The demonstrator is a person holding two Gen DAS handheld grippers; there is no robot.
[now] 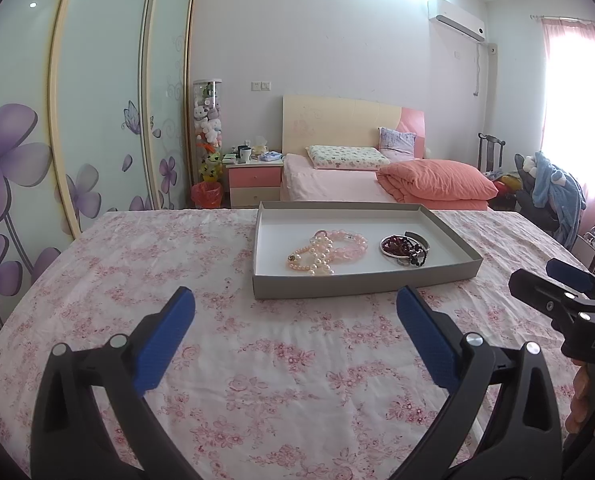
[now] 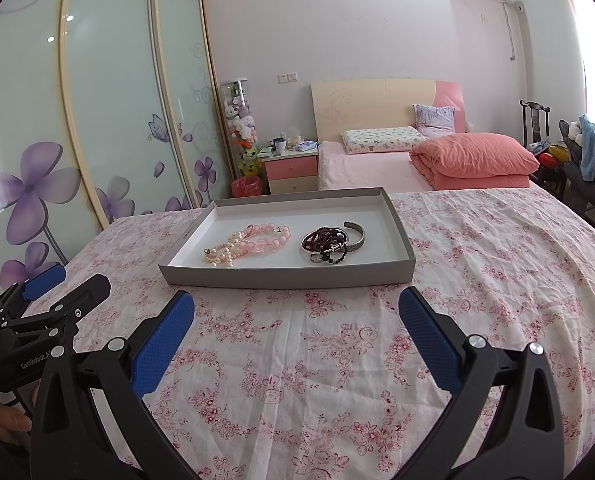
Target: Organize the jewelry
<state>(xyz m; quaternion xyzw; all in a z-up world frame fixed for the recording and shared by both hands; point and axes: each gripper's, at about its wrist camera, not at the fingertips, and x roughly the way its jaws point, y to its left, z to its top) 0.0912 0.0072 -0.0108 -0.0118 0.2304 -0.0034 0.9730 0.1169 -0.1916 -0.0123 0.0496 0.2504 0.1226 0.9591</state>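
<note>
A shallow grey tray (image 1: 361, 282) (image 2: 285, 276) with a white floor lies on the floral cloth. Inside it, on the left, lie a pearl strand (image 1: 315, 256) (image 2: 221, 254) and a pink bead bracelet (image 1: 349, 244) (image 2: 271, 236), overlapping. On the right lie dark red beads (image 1: 393, 245) (image 2: 321, 237), a silver bangle (image 1: 419, 240) (image 2: 357, 236) and a black bead strand (image 1: 417, 258) (image 2: 333, 256). My left gripper (image 1: 295, 306) (image 2: 67, 280) is open, short of the tray's near wall. My right gripper (image 2: 297, 312) (image 1: 545, 276) is open too, also short of the tray, holding nothing.
The pink floral cloth (image 1: 257, 380) (image 2: 497, 280) covers the surface all around the tray. Beyond it are a bed (image 1: 337, 180), a pink nightstand (image 1: 253, 182), a red bin (image 1: 206, 194), sliding wardrobe doors (image 1: 97, 120) and a chair with clothes (image 1: 553, 196).
</note>
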